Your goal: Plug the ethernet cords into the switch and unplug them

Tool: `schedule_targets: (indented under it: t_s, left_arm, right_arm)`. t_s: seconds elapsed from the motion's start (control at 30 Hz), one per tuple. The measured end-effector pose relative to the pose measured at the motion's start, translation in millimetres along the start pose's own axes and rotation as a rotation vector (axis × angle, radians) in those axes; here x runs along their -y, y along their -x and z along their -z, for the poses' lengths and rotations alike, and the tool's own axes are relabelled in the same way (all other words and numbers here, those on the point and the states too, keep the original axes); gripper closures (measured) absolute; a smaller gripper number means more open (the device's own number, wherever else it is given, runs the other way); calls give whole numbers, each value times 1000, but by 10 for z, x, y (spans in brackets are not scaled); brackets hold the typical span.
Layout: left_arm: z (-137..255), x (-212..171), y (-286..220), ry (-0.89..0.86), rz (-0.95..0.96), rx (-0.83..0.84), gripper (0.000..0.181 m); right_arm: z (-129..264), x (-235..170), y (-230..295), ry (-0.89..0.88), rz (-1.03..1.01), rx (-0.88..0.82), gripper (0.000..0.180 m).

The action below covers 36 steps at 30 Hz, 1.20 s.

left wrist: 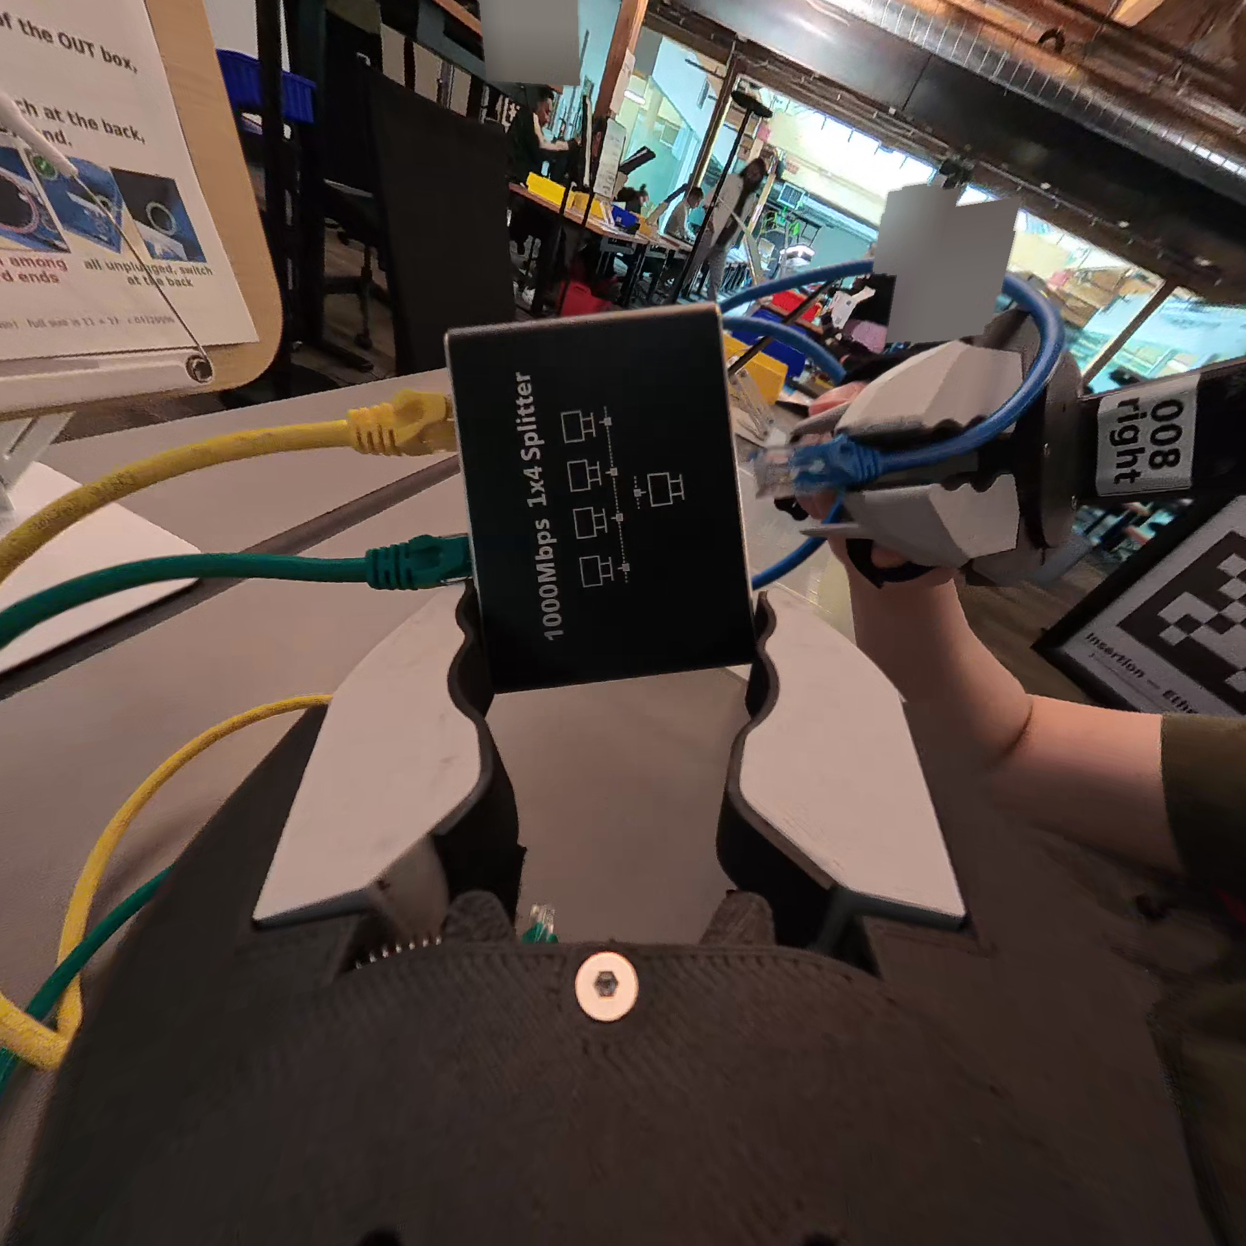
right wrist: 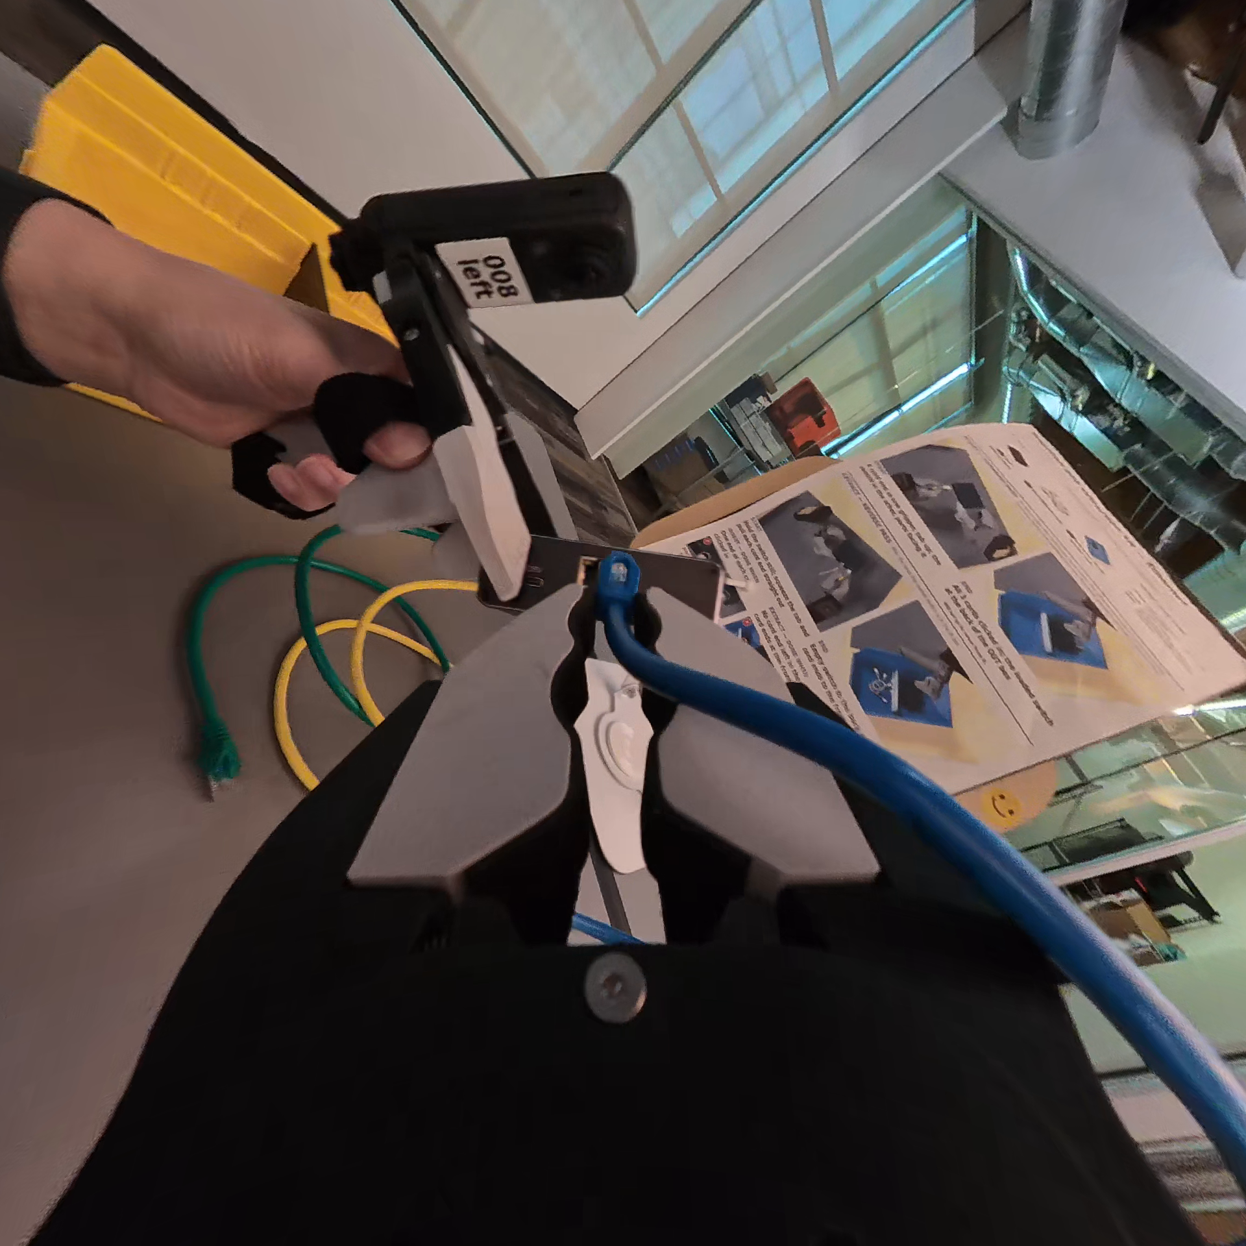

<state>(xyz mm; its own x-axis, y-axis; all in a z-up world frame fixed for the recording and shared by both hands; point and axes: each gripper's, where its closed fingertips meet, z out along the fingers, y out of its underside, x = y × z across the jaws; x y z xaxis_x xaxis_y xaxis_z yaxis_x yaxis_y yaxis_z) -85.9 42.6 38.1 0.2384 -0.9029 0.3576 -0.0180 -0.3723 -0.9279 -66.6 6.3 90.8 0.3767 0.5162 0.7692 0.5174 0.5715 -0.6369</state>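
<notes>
My left gripper is shut on the black switch and holds it up off the table. A yellow cord's plug and a green cord's plug sit in the switch's left side. My right gripper is shut on the blue cord's plug, whose clear tip is right at the switch's right side. In the right wrist view, the right gripper holds the blue plug at a port on the switch edge. I cannot tell whether it has entered. The left gripper grips that edge.
The yellow cord and green cord loop on the grey table; the green free plug lies loose. An instruction sheet on a board stands at the left. A framed marker card and a yellow bin are close by.
</notes>
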Motion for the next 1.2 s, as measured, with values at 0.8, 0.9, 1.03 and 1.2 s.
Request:
schedule_targets:
  t_s: [0.8,0.9,1.03,1.2]
  left_arm:
    - [85,260,-555,-160,-261,-19,104]
    - [-97,-23,-439,-110,-58,-147,105]
    - [-120,-41,-359,-171,-44,-136,105]
    - [-38,85,-388,-226,-119,-52,105]
  right_arm:
    - [199,542,49,-15,287,-106,168]
    - [106,357,130,62,273,-37,169]
    - [57,242,146,94,169,14,168]
    - [55,333,97,58,100,-22,167]
